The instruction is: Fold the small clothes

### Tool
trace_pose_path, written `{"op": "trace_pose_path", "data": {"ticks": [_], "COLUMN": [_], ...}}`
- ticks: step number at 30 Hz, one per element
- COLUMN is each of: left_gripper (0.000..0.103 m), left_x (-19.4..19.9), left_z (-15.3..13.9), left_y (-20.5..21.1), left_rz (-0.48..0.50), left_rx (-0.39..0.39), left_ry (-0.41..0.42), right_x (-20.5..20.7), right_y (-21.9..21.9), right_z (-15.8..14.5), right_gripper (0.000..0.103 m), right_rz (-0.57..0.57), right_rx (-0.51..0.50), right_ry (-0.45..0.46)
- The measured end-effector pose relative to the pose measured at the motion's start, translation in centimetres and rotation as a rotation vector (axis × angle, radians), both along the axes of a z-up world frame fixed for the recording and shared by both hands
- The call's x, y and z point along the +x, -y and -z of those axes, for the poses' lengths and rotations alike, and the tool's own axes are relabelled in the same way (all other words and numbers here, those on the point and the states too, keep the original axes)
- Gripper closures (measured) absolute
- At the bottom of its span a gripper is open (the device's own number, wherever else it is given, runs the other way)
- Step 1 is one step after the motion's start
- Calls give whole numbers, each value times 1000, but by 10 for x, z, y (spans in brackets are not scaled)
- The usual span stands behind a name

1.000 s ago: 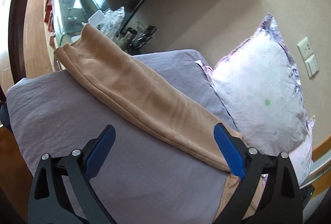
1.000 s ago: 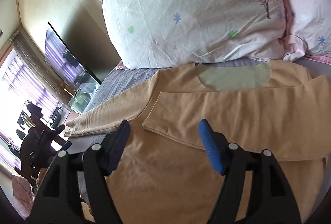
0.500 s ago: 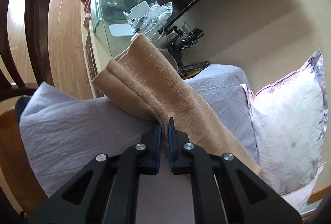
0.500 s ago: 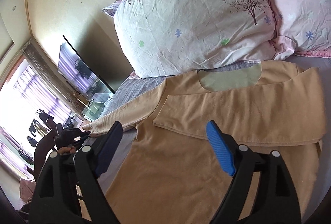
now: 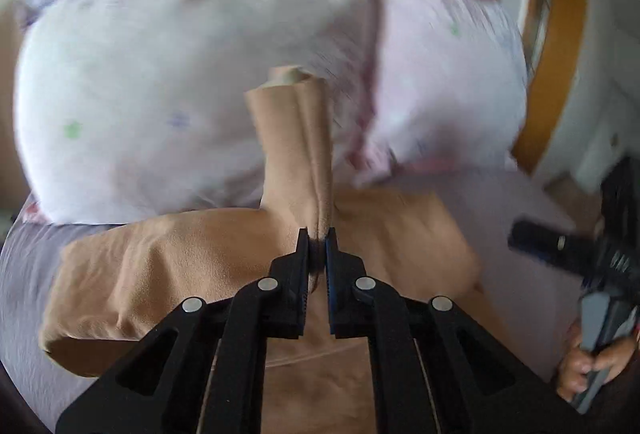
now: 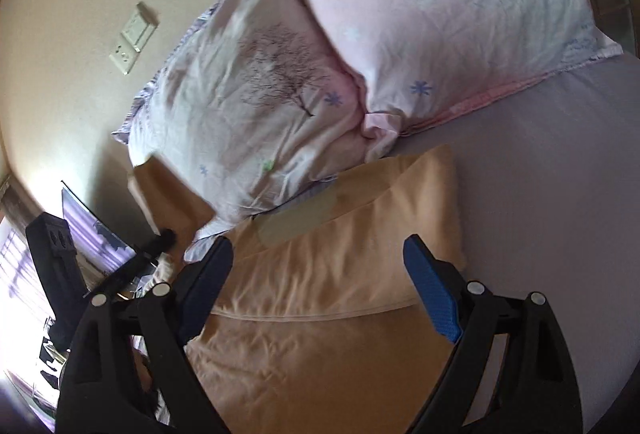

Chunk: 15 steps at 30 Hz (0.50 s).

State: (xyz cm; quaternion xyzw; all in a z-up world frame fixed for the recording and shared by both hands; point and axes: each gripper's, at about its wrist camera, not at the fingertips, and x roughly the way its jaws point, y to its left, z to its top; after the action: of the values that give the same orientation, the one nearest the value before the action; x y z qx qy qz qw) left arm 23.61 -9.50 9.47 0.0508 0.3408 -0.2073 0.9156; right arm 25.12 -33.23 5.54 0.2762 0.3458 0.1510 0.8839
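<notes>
- Left wrist view: left tongs clamped on a pinched ridge of the tan sleeve, with soft cloth bunched between the closed blue pads.
- Sleeve lifted clear of the bed and standing up in front of the blurred pillows, cuff end uppermost and rolled open.
- Below, the tan shirt spread on the lilac bed sheet, one sleeve already folded across the chest in a puffy band.
- Judged light and limp: fleece-like nap, no stiffness, likely to sag and swing from any single pinch. Best taken near a cuff, hem or seam, where doubled cloth gives the pads more to bite.
- At the right edge, the other tool's handle in the person's right hand, blurred.
- Right wrist view: right tongs spread wide and holding nothing, poised over the shirt's folded upper part.
- Shirt lying flat on the bed just below two floral pillows, collar end touching the nearer pillow; a pale greenish neck patch showing at the neckline.
- Colour a warm peach-tan, surface matte and softly creased, a stitched edge running across the folded band.
- Wall socket plates on the beige wall at upper left; the left tool visible at far left, its grip point hidden in shadow.
</notes>
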Motion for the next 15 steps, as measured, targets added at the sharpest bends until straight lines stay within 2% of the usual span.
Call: {"op": "trace_pose_path", "data": {"ticks": [2, 3, 4, 6, 7, 8, 9, 11, 14, 15], "left_gripper": [97, 97, 97, 88, 71, 47, 42, 39, 39, 39], "left_x": [-3, -11, -26, -48, -55, -59, -58, -49, -18, -13], "left_z": [44, 55, 61, 52, 41, 31, 19, 5, 2, 5], "left_y": [61, 74, 79, 68, 51, 29, 4, -42, -105, -120], "left_rz": [100, 127, 168, 206, 200, 168, 117, -30, -257, -293], "left_rx": [180, 213, 229, 205, 170, 139, 118, 115, 156, 148], "left_ry": [-56, -68, -66, -37, -18, 8, 37, 96, 84, 59], "right_x": [10, 13, 15, 18, 21, 24, 29, 41, 60, 66], "right_y": [12, 19, 23, 29, 30, 29, 25, 14, -2, -5], "right_z": [14, 21, 25, 31, 31, 32, 33, 35, 41, 45], "right_gripper": [16, 16, 17, 22, 30, 39, 44, 57, 59, 59], "right_rz": [22, 21, 18, 4, -6, -16, -34, -74, -69, -66], "right_rx": [-5, 3, 9, 5, -13, -24, -34, -72, -160, -175], "right_ry": [-67, -100, -120, -143, -148, -153, -162, -183, -217, -235]}}
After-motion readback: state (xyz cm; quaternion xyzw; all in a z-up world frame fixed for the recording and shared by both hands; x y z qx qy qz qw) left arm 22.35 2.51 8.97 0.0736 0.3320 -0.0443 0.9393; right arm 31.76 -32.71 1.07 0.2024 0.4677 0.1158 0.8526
